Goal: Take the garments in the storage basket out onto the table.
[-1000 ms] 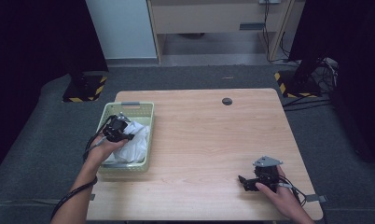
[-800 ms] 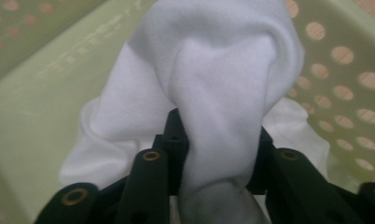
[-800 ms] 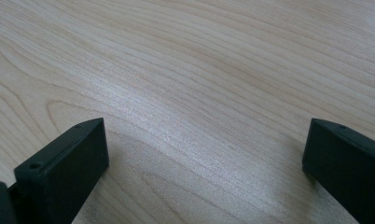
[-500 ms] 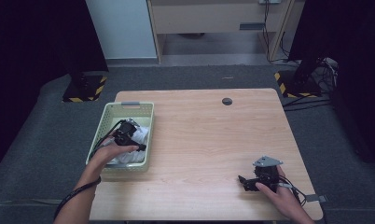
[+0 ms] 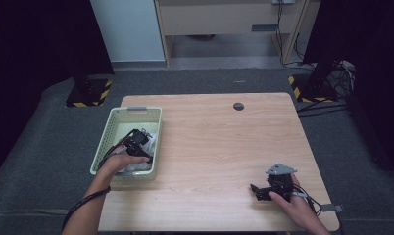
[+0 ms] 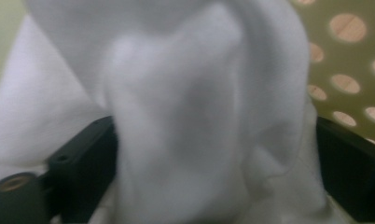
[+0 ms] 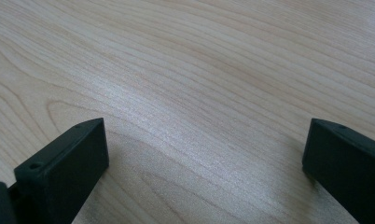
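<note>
A pale green perforated basket (image 5: pixel 132 110) stands at the table's left edge with a white cloth (image 5: pixel 154 140) in it. My left gripper (image 5: pixel 137 140) is down inside the basket, over the cloth. In the left gripper view the white cloth (image 6: pixel 185 112) is bunched between the two black jaws of my left gripper (image 6: pixel 211 130), which stand wide apart; they have just been opening. My right gripper (image 5: pixel 258 191) rests near the table's front right corner. Its own view shows the right gripper (image 7: pixel 204 140) open over bare wood.
The wooden table (image 5: pixel 214 142) has a black round grommet (image 5: pixel 238 105) near its far edge. Grey carpet surrounds it. Black stands with yellow-striped bases (image 5: pixel 88 94) flank the far corners, and a tangle of cables (image 5: pixel 344 73) lies at the right.
My left gripper has sunk from above the basket into it with the white cloth, and its jaws have spread wide apart. The right gripper has stayed put.
</note>
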`<state>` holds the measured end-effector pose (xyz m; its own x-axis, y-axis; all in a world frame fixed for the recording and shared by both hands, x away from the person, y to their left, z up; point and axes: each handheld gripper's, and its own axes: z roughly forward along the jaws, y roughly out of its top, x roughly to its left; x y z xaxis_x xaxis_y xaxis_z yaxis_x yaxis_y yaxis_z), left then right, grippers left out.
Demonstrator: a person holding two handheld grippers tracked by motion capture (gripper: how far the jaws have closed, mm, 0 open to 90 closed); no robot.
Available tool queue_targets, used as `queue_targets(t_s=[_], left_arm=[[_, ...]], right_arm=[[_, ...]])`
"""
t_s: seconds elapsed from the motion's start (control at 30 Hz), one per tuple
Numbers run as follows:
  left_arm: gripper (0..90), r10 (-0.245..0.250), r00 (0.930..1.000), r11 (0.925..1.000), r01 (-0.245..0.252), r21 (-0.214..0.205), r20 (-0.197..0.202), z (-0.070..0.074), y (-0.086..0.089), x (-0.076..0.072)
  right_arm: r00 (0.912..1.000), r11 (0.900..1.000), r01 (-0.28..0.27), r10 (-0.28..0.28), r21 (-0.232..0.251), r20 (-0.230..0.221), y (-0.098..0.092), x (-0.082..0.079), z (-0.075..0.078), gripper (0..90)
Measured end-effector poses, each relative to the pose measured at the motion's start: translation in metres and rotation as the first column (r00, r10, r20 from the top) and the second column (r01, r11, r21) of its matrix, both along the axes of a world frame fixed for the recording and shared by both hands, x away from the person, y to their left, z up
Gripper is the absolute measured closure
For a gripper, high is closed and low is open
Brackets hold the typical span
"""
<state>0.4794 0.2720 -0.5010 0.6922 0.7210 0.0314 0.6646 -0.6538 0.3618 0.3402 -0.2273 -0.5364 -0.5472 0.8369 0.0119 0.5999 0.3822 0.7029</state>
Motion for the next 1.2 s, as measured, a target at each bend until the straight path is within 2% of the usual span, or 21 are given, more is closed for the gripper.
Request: queue_targets(t_s=[0.1,0.17,0.3,0.4,0.47,0.57,0.7,0.87,0.97,1.1,1.2], left_arm=[[36.4,0.018,0.9995,0.9998,-0.018,-0.006,0.026,0.003,0.006,-0.001],[51.5,0.023,0.9987,0.9997,-0.023,0.006,0.045,0.005,0.009,-0.003],[66.4,0.034,0.9984,0.9993,-0.035,0.016,0.045,0.009,0.01,-0.003],[69.5,0.039,0.9967,0.9991,-0.04,0.011,0.071,0.015,0.012,-0.003],[70.2,0.042,0.9949,0.9991,-0.042,-0.007,0.092,0.02,0.015,-0.005],[70.6,0.058,0.9908,0.9979,-0.054,-0.037,0.122,0.031,0.022,-0.007],[70.7,0.065,0.9855,0.9971,-0.058,-0.05,0.157,0.048,0.028,-0.013],[70.8,0.044,0.9797,0.9979,-0.034,-0.056,0.195,0.067,0.027,-0.021],[70.9,0.043,0.9752,0.9975,-0.029,-0.064,0.217,0.077,0.026,-0.023],[70.9,0.054,0.9701,0.9947,-0.031,-0.098,0.237,0.088,0.026,-0.024],[70.9,0.053,0.9657,0.9947,-0.028,-0.099,0.254,0.096,0.025,-0.025]], right_arm=[[1.0,1.0,0.0,0.0,0.0,0.0,0.0,0.0,0.0,0.3],[1.0,1.0,0.0,0.0,0.0,0.0,0.0,0.0,0.0,0.3],[1.0,1.0,0.0,0.0,0.0,0.0,0.0,0.0,0.0,0.3],[1.0,1.0,0.0,0.0,0.0,0.0,0.0,0.0,0.0,0.4],[1.0,1.0,0.0,0.0,0.0,0.0,0.0,0.0,0.0,0.3],[1.0,1.0,0.0,0.0,0.0,0.0,0.0,0.0,0.0,0.3],[1.0,1.0,0.0,0.0,0.0,0.0,0.0,0.0,0.0,0.4],[1.0,1.0,0.0,0.0,0.0,0.0,0.0,0.0,0.0,0.4],[1.0,1.0,0.0,0.0,0.0,0.0,0.0,0.0,0.0,0.4],[1.0,1.0,0.0,0.0,0.0,0.0,0.0,0.0,0.0,0.4],[1.0,1.0,0.0,0.0,0.0,0.0,0.0,0.0,0.0,0.4]])
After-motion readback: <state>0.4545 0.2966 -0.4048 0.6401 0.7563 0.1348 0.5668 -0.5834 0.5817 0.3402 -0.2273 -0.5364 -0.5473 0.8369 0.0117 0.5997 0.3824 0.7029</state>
